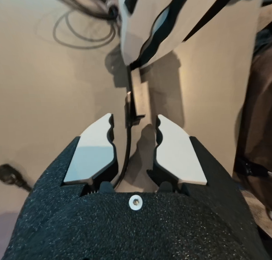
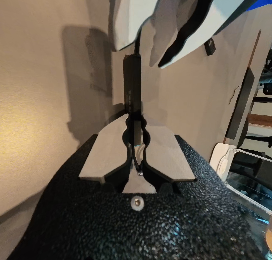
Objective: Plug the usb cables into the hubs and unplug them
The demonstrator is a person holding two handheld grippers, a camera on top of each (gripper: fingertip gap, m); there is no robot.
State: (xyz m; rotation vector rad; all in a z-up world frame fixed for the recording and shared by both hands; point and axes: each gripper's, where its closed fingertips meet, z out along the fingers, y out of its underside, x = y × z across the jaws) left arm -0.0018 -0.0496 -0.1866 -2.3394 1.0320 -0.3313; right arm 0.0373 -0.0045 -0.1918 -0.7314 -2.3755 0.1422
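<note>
Right gripper [image 2: 135,118] clamped on near end of slim black rectangular USB hub [image 2: 132,83], holding it off the beige tabletop [image 1: 44,105]; hub's own short lead trails back between the fingers. Left gripper [image 1: 135,120] spread wide, gripping nothing. Black USB cable [image 1: 126,146] runs up through the gap without touching either finger. Black USB plug with silver metal tip [image 1: 129,102] sits just past the left fingertips, tight alongside the hub's left edge, tip pointing far. Silver shell fully exposed, so reads as not seated in a port. Motion blur is heavy, though, so whether the plug rests against the hub or hangs just beside it is hard to call.

Likely step: take the plug and seat it. To do well:
- Close on the black moulded plug body, not the cable or the silver tip; a cable grip will let the plug swivel.
- Square the plug in the finger notches before moving.
- Keep the right grip firm; the hub is long and will lever under insertion force.
- Line the tip up with the port axis, push straight, no sideways load.
- Keep slack in the cable, and stay clear of the loose dark coiled cables [image 1: 82,31] at far left.
</note>
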